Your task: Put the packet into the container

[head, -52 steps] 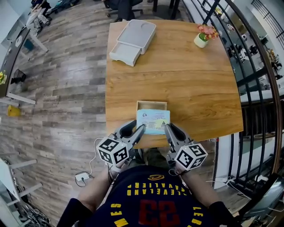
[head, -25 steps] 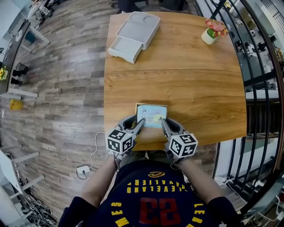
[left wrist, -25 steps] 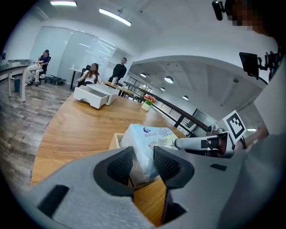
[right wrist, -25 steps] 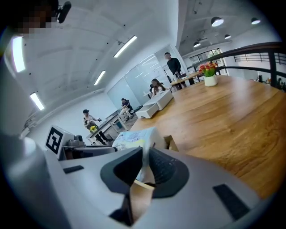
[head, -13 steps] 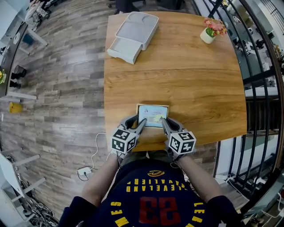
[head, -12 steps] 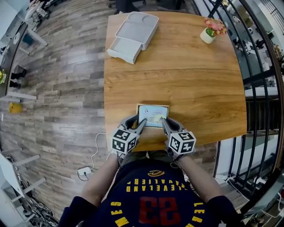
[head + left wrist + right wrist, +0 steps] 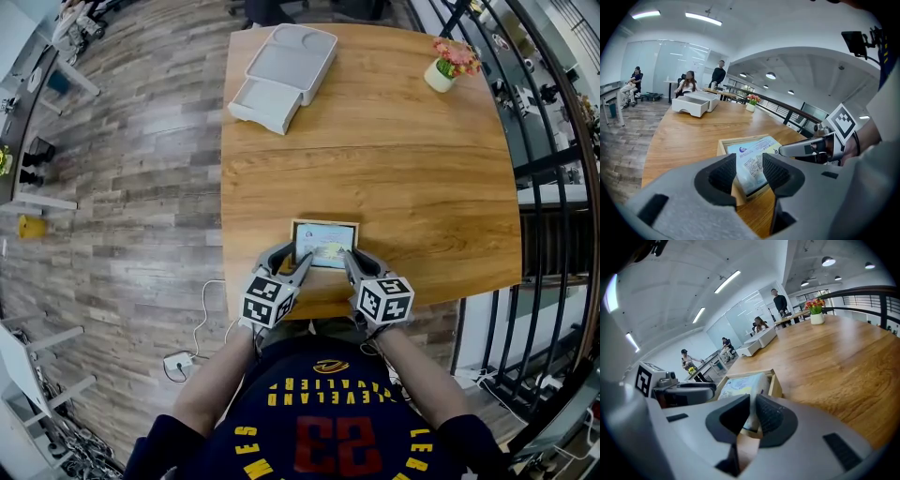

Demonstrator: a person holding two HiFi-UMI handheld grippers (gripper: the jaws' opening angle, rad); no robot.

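A light-blue printed packet lies flat in a small open wooden container near the table's front edge. My left gripper is at the packet's near left corner. Its jaws are opening, and the pads stand apart from the packet, with the container's corner showing in the gap. My right gripper is at the near right corner. Its narrow jaws pinch the packet's edge just inside the container's wall.
A white plastic tray box sits at the table's far left and a small flower pot at the far right. A black railing runs along the right. The wooden table ends just under my grippers. People sit in the background.
The packet has come down from above the container into it. Both grippers moved forward with it. In the last half second the left gripper shifted back a little.
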